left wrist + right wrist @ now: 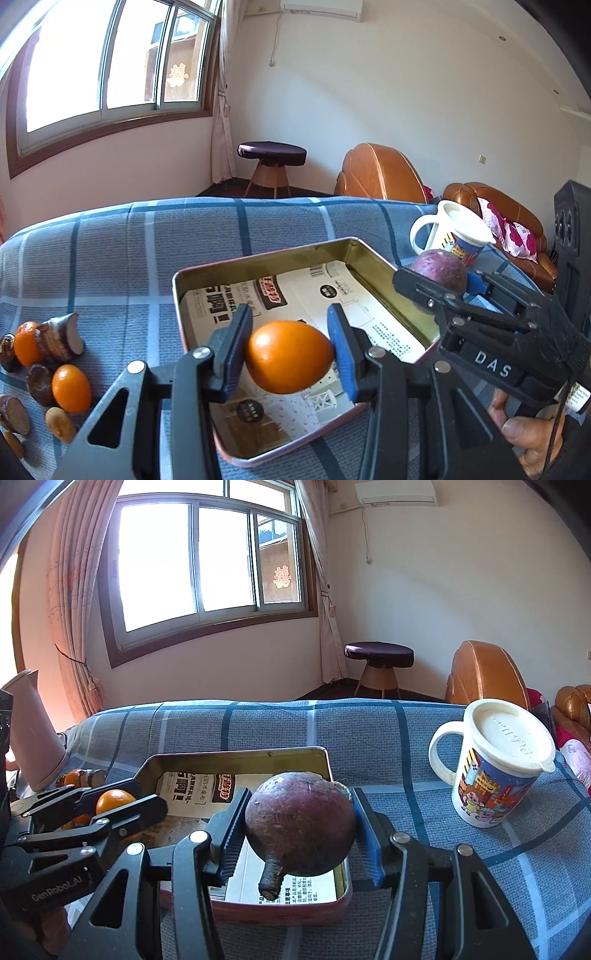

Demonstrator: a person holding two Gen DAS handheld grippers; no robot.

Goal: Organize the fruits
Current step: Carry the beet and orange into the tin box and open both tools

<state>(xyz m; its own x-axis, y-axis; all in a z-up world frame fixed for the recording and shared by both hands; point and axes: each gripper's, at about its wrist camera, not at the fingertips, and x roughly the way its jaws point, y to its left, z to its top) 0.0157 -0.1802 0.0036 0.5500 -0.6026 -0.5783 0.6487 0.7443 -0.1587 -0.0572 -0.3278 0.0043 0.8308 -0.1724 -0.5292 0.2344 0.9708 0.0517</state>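
Jaws of the left gripper (290, 356) are clamped on an orange fruit (289, 356), held above the near end of the open metal tin (258, 260). Beside it, the right gripper (299, 830) pinches a purple-brown root (300, 823) over the same tin. More fruit pieces (44, 365) lie left of the tin on the blue checked surface (129, 240); a lidded mug (498, 764) stands farther right.
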